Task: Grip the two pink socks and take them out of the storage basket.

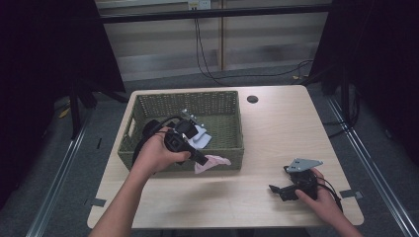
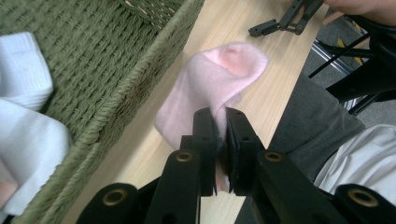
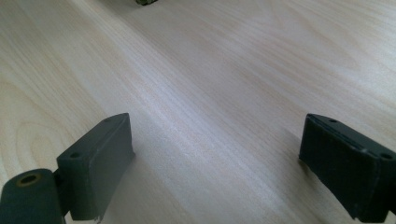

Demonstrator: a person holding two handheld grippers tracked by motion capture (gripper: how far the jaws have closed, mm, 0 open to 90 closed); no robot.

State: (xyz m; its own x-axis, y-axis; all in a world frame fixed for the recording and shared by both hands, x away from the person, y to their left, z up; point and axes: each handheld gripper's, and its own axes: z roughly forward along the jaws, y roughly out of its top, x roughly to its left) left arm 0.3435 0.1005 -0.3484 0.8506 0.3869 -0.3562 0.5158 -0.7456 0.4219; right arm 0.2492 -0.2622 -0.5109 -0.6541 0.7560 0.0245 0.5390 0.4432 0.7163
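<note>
Left tool (image 2: 221, 122) is clenched on a pink sock (image 2: 210, 88); in the left gripper view the fabric is pinched between the two black jaws and the free end hangs past them. In the high view the sock (image 1: 211, 163) drapes over the near wall of the green woven basket (image 1: 225, 150), at its outer face, above the counter (image 1: 267, 128). White cloth items (image 2: 25, 126) lie inside the basket, just beside the near wall.

Right tool (image 1: 282, 192) rests low at the near right part of the counter, well apart from the basket. Its jaws stand wide, released, with bare wood grain between them in the right gripper view (image 3: 219, 154); nothing is held.

Judged step: carrying the pink sock across the basket rim, most likely out of the basket toward the counter, though the direction cannot be settled from this moment alone.

Next move calls for: keeping the pinch firm until the sock clears the rim, then lowering onto open counter in front of the basket before letting go. Risk: the loose end snagging on the weave.
</note>
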